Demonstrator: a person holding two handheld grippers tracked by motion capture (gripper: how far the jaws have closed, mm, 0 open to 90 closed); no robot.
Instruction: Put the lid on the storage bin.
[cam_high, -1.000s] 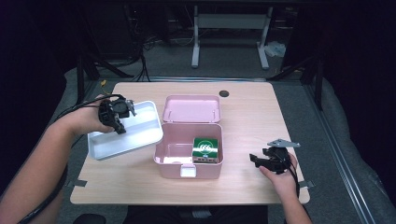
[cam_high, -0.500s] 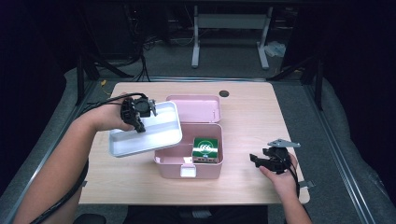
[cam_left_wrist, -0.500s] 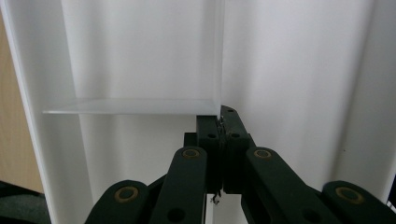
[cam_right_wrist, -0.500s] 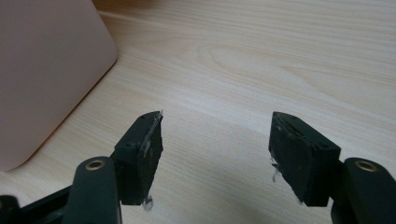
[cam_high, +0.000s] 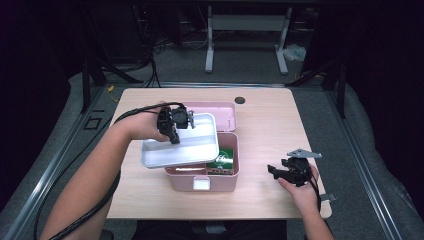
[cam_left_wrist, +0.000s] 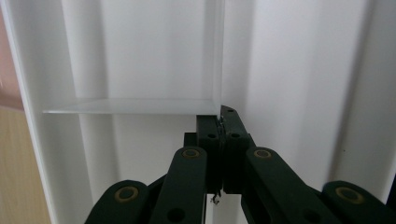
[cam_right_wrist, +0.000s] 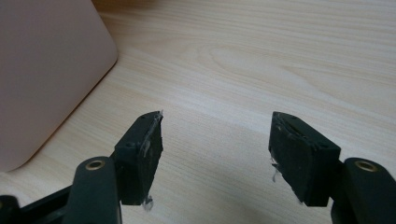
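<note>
Left gripper (cam_high: 172, 131) carries the white rectangular plastic tray (cam_high: 187, 150) rightward, from beside the pink plastic box (cam_high: 202, 177) to above it.

The table (cam_high: 270, 122) is a rectangle of pale wood grain with rounded corners, standing on a grey floor (cam_high: 240, 67). A pink box (cam_high: 200, 175) sits directly on it, a little toward seven o'clock from the middle, its lid (cam_high: 222, 110) open and lying back toward twelve o'clock. Inside the box a green packet (cam_high: 222, 161) shows at its four o'clock corner. A small dark round spot (cam_high: 240, 100) is set in the tabletop near the far edge at twelve o'clock. At four o'clock, a person's hand rests on the wood with the right gripper (cam_high: 280, 172). In the right gripper view, the box's rounded corner stands on the bare wood at ten o'clock.
</note>
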